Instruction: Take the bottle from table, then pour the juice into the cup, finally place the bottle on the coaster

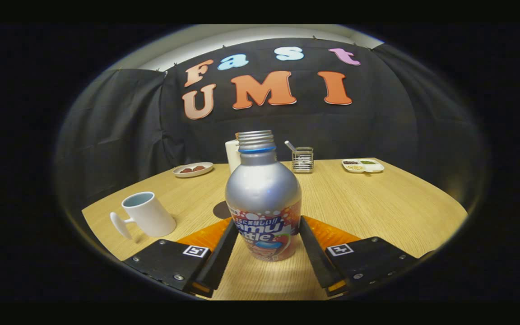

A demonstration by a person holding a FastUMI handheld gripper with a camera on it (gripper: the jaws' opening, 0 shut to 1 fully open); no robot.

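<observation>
— Bottle (263,198) first. Where is it?

— Standing upright on the worktop (377,203), right between the fingers of my hand-held gripper (264,243). Its cap is off and the threaded neck is bare. The fingers flank its lower, labelled part, one on each side.

— Have you got hold of it?

— I judge so, or close to it. Both fingers look to be touching the label, but I can't tell for sure whether they press. The base seems to sit on the wood, so I'd say I'm at the first step: taking the bottle, lift not yet begun.

— And the cup?

— A white cup (148,215) with a handle stands to the left, a little farther off than the fingers, mouth open upward. Just behind the bottle on its left a dark round patch peeks out; I take it for the coaster (220,210), mostly hidden.

— Next move?

— Firm up the squeeze, raise it straight so nothing spills from the open neck, carry it left over the cup, then tip slowly. At the far edge sit a plate (192,169), a small rack (302,160) and a divided dish (363,165), well apart from my path.
</observation>
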